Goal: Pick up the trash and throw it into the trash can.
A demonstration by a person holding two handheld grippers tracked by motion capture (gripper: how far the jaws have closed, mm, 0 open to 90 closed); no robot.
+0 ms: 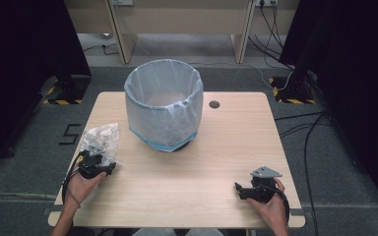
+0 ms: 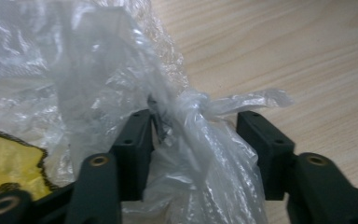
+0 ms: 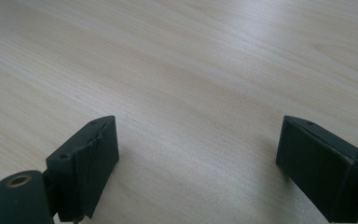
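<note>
A crumpled clear plastic bag (image 1: pixel 101 137) lies at the table's left edge. My left gripper (image 1: pixel 98 156) is down on its near end. In the left gripper view the bag (image 2: pixel 98 70) bunches into a twisted neck that sits between the jaws of my left gripper (image 2: pixel 193 121). Loose film touches the left jaw, while a gap shows between the neck and the right jaw, so the bag is not pinched. A yellow patch (image 2: pixel 9 163) shows through the plastic. My right gripper (image 1: pixel 240 189) rests near the front right of the table. In its own view the right gripper (image 3: pixel 196 130) is wide open over bare wood.
A round bin (image 1: pixel 163 103) lined with a pale translucent bag stands at the middle back of the wooden table (image 1: pixel 216 147). A small dark hole (image 1: pixel 214 104) is in the tabletop to the bin's right. Cables run over the floor at the right.
</note>
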